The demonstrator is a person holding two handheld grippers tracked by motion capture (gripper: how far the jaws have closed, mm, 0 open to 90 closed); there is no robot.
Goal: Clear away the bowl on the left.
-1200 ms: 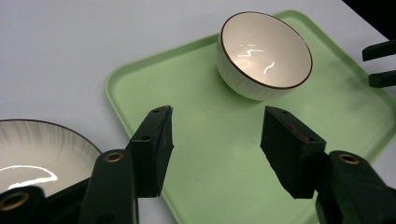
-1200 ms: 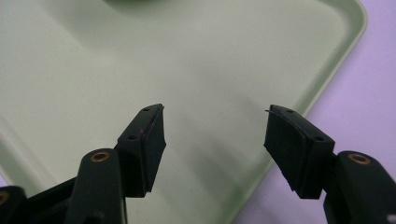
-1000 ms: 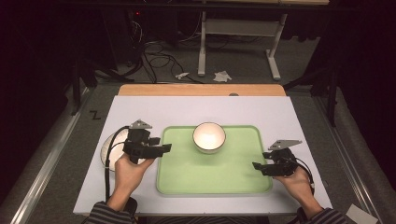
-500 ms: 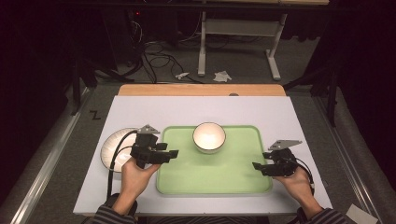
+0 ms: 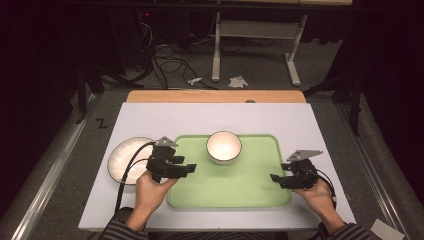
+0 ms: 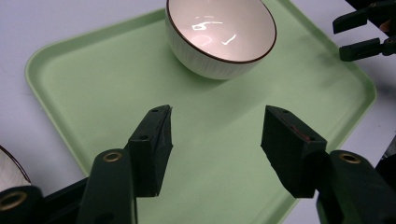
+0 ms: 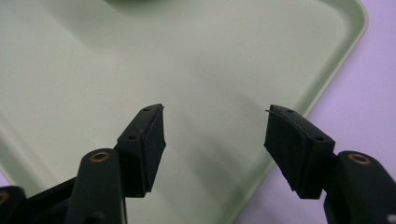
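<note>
Plate [image 6: 9,170] — cropped at left gripper view's left edge

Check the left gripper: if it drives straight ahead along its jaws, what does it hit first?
Probably the white bowl on the green tray. The left gripper, jaws open and empty, points over bare tray toward it. If it angles downward, it could meet the tray surface first; depth is unclear.

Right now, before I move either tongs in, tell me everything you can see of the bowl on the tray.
The bowl is small, round and white, with a thin dark line around its rim and fine vertical ribs on its outer wall. It looks like glazed ceramic, with light glinting off the glossy inside. It is empty and upright, and rests on the far middle part of the green tray. Nothing else touches it: the left tongs and right tongs are both open and apart from it.
</note>
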